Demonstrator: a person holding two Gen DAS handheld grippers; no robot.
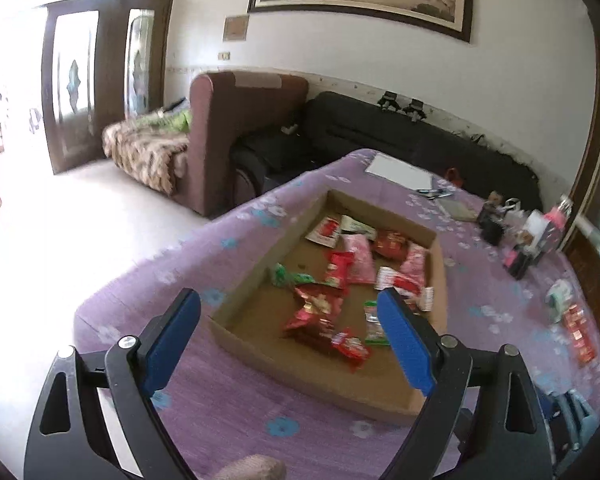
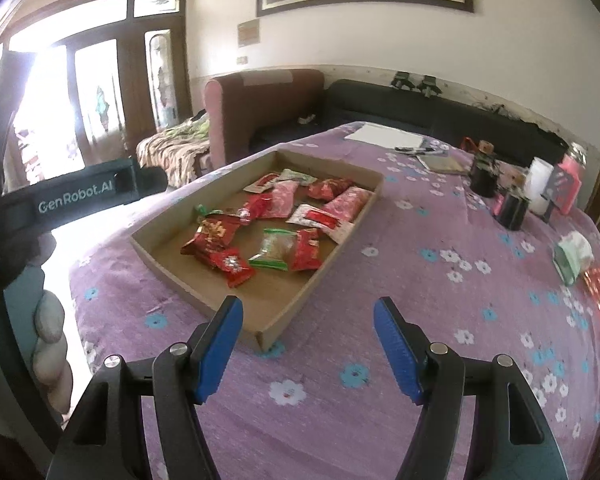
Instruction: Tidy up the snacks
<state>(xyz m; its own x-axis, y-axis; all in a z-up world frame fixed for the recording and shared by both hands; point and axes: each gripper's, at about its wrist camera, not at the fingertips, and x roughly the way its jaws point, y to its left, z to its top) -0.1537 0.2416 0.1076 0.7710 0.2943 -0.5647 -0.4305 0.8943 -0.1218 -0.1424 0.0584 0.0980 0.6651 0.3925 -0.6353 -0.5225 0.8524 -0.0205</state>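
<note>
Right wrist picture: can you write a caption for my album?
Open right gripper hovers over the purple flowered tablecloth, near a cardboard tray of wrapped snacks.

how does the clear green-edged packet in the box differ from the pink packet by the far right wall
The clear green-edged packet is see-through, showing pale brown contents; the pink packet is opaque. The clear packet lies nearer the camera, mid-box; the pink packet lies against the box's right wall. Both lie flat in the cardboard box, untouched.
</note>
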